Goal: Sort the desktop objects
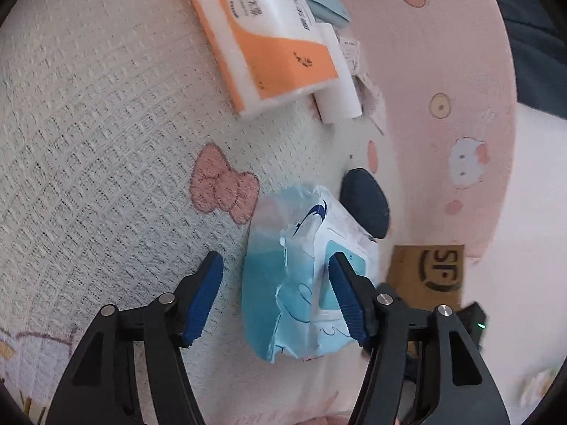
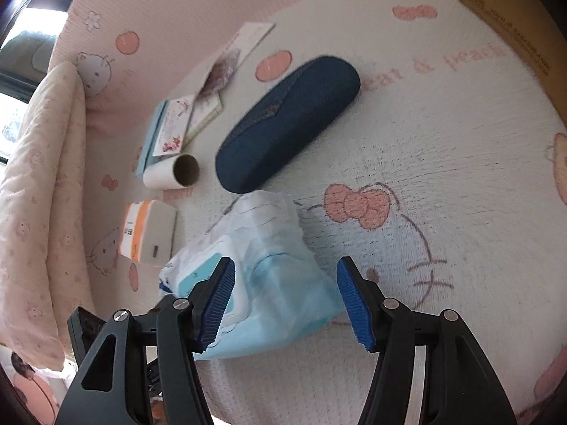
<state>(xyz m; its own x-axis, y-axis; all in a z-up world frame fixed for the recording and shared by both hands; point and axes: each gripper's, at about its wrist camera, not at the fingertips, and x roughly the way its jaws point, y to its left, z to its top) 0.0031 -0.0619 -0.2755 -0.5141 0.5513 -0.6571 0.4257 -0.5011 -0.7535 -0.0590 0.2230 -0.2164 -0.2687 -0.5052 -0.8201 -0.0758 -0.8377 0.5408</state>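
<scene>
A crumpled light-blue wet-wipe pack [image 1: 294,283] lies on the white Hello Kitty blanket [image 1: 106,141]. My left gripper [image 1: 275,265] is open around it: the right pad sits at the pack's lid side and the left pad stands clear of its edge. In the right wrist view the same pack [image 2: 269,248] lies between the fingers of my right gripper [image 2: 286,265], also open, with the left pad over the pack's lid and the right pad apart from it. A dark blue glasses case [image 2: 287,120] lies just beyond the pack.
An orange-and-white tissue pack [image 1: 262,35], a white paper roll [image 1: 336,78] and a pale blue box [image 1: 326,0] lie farther off, with cards [image 2: 234,56] near them. A cardboard box [image 1: 425,272] stands beside the pack. A folded pink quilt [image 2: 35,177] borders the blanket.
</scene>
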